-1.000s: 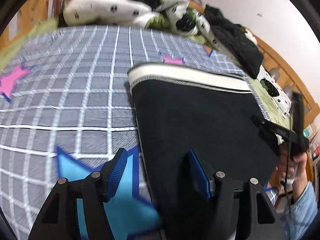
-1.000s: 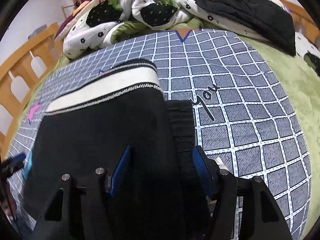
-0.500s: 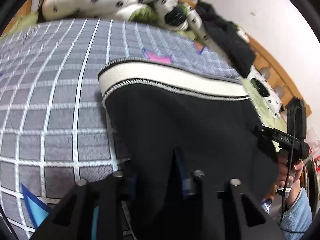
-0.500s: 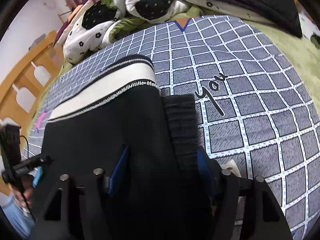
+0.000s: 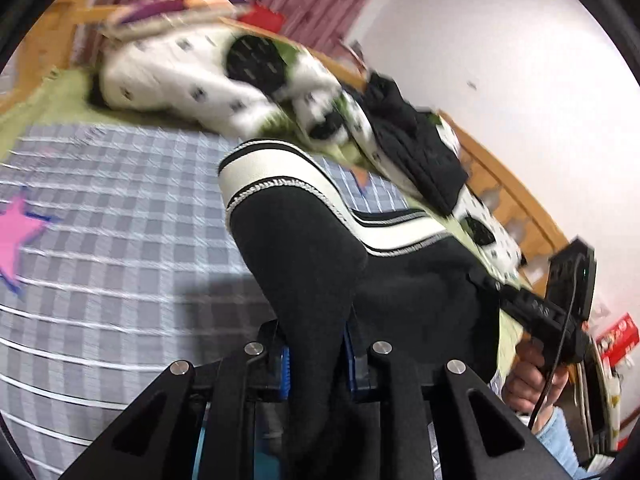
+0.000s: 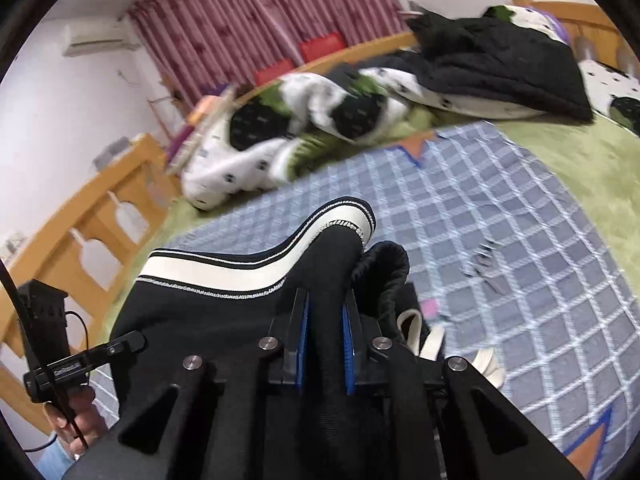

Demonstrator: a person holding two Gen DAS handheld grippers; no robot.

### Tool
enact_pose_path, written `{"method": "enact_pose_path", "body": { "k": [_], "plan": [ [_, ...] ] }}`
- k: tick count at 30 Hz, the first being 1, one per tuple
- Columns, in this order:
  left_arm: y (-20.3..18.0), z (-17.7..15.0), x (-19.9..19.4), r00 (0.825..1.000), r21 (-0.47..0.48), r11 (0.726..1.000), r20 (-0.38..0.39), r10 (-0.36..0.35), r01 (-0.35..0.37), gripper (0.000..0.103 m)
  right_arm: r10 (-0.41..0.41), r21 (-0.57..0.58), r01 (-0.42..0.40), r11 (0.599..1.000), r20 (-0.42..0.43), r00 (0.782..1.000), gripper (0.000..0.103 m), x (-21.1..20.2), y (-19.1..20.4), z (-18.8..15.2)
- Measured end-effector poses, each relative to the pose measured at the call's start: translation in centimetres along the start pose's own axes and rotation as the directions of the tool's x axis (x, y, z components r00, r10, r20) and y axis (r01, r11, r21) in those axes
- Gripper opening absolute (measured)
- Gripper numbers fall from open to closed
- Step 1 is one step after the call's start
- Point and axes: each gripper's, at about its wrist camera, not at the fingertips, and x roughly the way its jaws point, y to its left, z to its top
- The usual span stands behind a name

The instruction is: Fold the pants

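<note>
Bedroom; bed under a grey-and-white checked quilt [image 6: 520, 208] with star patches. Black knit pants with a white striped waistband [image 5: 320, 248] hang lifted above it. Left tool [image 5: 316, 354] and right tool [image 6: 323, 344] each pinch a fold of black fabric at opposite edges, probably to carry the near end toward the waistband for a fold.
</note>
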Motion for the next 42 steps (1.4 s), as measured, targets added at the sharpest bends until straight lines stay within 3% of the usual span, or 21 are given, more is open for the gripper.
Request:
{"method": "enact_pose_path", "body": {
  "k": [3, 7, 9, 11, 12, 13, 14, 16, 18, 22, 24, 28, 29, 31, 32, 33, 34, 36, 38, 40, 42],
  "plan": [
    [3.2, 1.3, -2.6, 0.996, -0.005, 0.996, -0.028, 0.086, -0.087, 0.019, 0.127, 0.034, -0.126, 0.991, -0.028, 0.991, 0.014, 1.3, 2.7, 0.3],
    [8.4, -0.1, -2.4, 0.978, -0.017, 0.98, -0.07, 0.195, -0.197, 0.02, 0.191, 0.005, -0.193, 0.981, -0.146, 0.971, 0.013, 5.6, 6.6, -1.4],
    [10.9, -1.3, -0.5, 0.972, -0.063, 0.975, -0.109, 0.208, -0.215, 0.024, 0.14, -0.059, -0.155, 0.986, -0.194, 0.971, 0.014, 8.1, 7.6, -2.9],
    [12.0, -2.0, 2.0, 0.925, 0.003, 0.939, -0.168, 0.34, -0.345, 0.029, 0.023, -0.173, -0.06, 0.983, -0.204, 0.979, 0.017, 10.5, 8.3, -4.1],
    [12.2, -2.3, 2.5, 0.912, 0.038, 0.929, -0.181, 0.368, -0.368, 0.031, -0.061, -0.24, 0.011, 0.971, -0.205, 0.977, 0.025, 12.0, 8.2, -4.6],
    [12.4, -2.5, 3.0, 0.915, 0.046, 0.933, -0.182, 0.359, -0.357, 0.037, -0.135, -0.28, 0.068, 0.958, -0.228, 0.964, 0.029, 13.6, 7.7, -5.2],
    [12.5, -2.4, 3.2, 0.918, 0.04, 0.935, -0.18, 0.352, -0.351, 0.044, -0.147, -0.274, 0.072, 0.959, -0.263, 0.953, 0.029, 14.7, 6.9, -5.8],
    [12.6, -2.2, 3.1, 0.922, 0.026, 0.938, -0.181, 0.343, -0.344, 0.048, -0.106, -0.229, 0.042, 0.973, -0.275, 0.956, 0.031, 14.4, 5.7, -5.7],
    [12.8, -2.1, 2.3, 0.927, 0.006, 0.94, -0.165, 0.338, -0.341, 0.048, -0.099, -0.237, 0.019, 0.971, -0.331, 0.938, 0.036, 13.9, 5.7, -4.9],
    [13.1, -1.6, 0.5, 0.944, -0.038, 0.946, -0.09, 0.318, -0.323, 0.067, -0.089, -0.28, 0.02, 0.96, -0.236, 0.968, 0.038, 11.3, 6.3, -3.8],
    [13.6, -1.4, 0.0, 0.94, -0.052, 0.939, -0.056, 0.337, -0.34, 0.067, -0.08, -0.294, 0.015, 0.956, -0.213, 0.974, 0.038, 12.2, 7.1, -3.0],
    [14.7, -1.1, -0.1, 0.946, -0.083, 0.942, -0.057, 0.32, -0.324, 0.067, -0.095, -0.287, 0.028, 0.958, -0.221, 0.971, 0.047, 16.6, 8.5, -1.6],
    [14.8, -1.0, 0.1, 0.945, -0.081, 0.942, -0.059, 0.32, -0.324, 0.067, -0.092, -0.277, 0.019, 0.961, -0.25, 0.964, 0.047, 18.2, 8.6, -1.5],
    [14.8, -0.8, 0.4, 0.946, -0.073, 0.943, -0.052, 0.32, -0.324, 0.067, -0.101, -0.266, 0.004, 0.964, -0.353, 0.93, 0.049, 21.4, 8.5, -1.7],
    [14.8, -0.7, 0.5, 0.946, -0.07, 0.943, -0.048, 0.321, -0.324, 0.067, -0.099, -0.273, -0.003, 0.962, -0.357, 0.929, 0.041, 21.8, 8.6, -1.5],
    [14.6, -0.7, 0.6, 0.946, -0.067, 0.944, -0.046, 0.322, -0.324, 0.067, -0.076, -0.281, -0.02, 0.959, -0.327, 0.942, 0.021, 21.1, 8.6, -1.4],
    [14.5, -0.7, 0.6, 0.947, -0.066, 0.945, -0.041, 0.319, -0.322, 0.067, -0.031, -0.265, -0.048, 0.963, -0.287, 0.957, 0.015, 19.7, 8.3, -1.0],
    [14.3, -0.5, 0.4, 0.952, -0.066, 0.95, -0.027, 0.305, -0.306, 0.067, 0.058, -0.173, -0.111, 0.979, -0.286, 0.956, 0.015, 17.7, 6.8, -0.2],
    [14.0, -0.4, 0.3, 0.955, -0.068, 0.952, -0.019, 0.297, -0.297, 0.067, -0.002, -0.19, -0.052, 0.981, -0.271, 0.963, 0.014, 16.3, 5.7, -0.6],
    [13.6, -0.1, 0.5, 0.957, -0.065, 0.955, -0.014, 0.289, -0.289, 0.067, -0.085, -0.259, 0.014, 0.966, -0.267, 0.96, 0.019, 17.1, 5.5, -2.4],
    [12.8, 0.3, 0.5, 0.958, -0.034, 0.957, -0.005, 0.288, -0.288, 0.065, -0.111, -0.307, 0.037, 0.951, -0.227, 0.967, 0.027, 16.8, 6.3, -2.3]
  ]
}}
